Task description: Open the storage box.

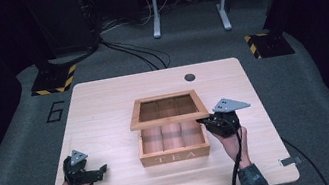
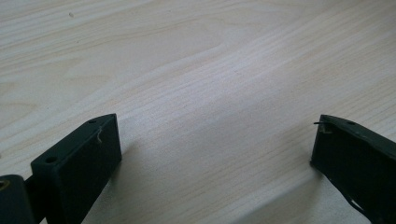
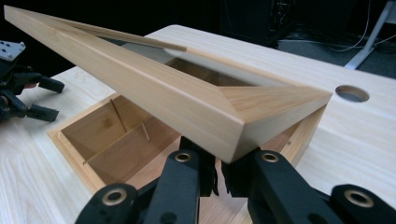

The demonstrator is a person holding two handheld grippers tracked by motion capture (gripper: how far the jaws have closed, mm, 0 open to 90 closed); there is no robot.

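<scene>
Table [image 1: 104,107] bears "TEA" box [image 1: 175,155]; right gripper [image 1: 206,120] pinches its lid [image 1: 168,119], left gripper [image 1: 104,168] fingers spread.

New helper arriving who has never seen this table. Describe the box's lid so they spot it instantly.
On the pale wooden table stands a wooden box lettered TEA. Its lid, a wooden frame around a clear pane, is tilted up over the compartments, and the right gripper meets its front corner.
</scene>
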